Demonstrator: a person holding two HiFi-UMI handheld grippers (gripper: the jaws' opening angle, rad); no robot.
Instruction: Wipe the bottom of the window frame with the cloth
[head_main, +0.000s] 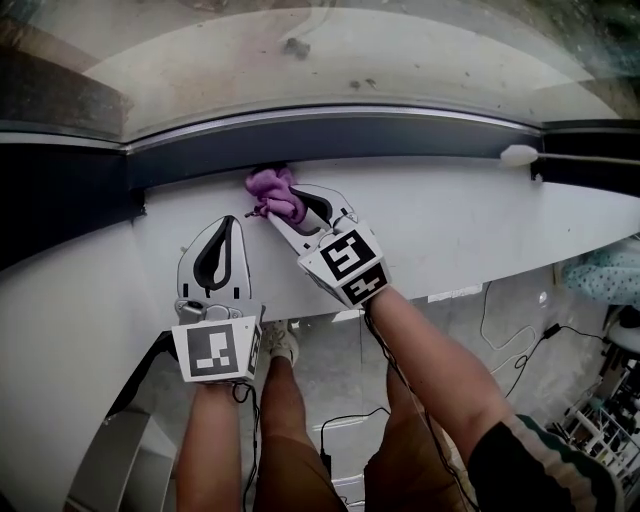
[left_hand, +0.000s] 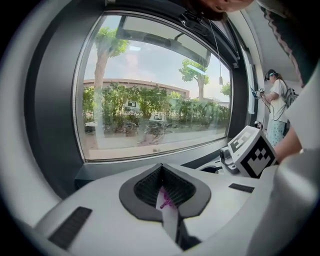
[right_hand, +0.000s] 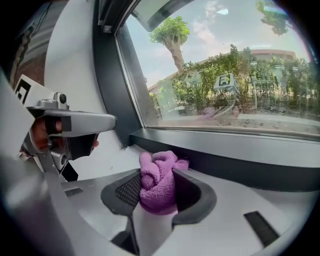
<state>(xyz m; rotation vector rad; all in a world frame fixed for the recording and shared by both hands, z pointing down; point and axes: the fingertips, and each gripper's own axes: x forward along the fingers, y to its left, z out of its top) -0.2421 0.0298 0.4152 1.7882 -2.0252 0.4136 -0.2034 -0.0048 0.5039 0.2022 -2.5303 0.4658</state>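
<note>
A bunched purple cloth (head_main: 272, 190) is pinched in my right gripper (head_main: 277, 203) and sits against the dark bottom band of the window frame (head_main: 400, 137), near its middle. In the right gripper view the cloth (right_hand: 157, 182) bulges out between the shut jaws, a short way from the frame's bottom rail (right_hand: 240, 161). My left gripper (head_main: 232, 222) rests lower left on the white sill (head_main: 460, 220), apart from the cloth. Its jaws are closed, with only a tiny purple fleck (left_hand: 165, 201) between them. The right gripper's marker cube (left_hand: 250, 150) shows in the left gripper view.
A white knob (head_main: 519, 155) sticks out at the frame's right end. Below the sill's edge are the person's legs, black cables (head_main: 505, 335) on the floor and a rack at the lower right. Another person (left_hand: 276, 107) stands further along the window.
</note>
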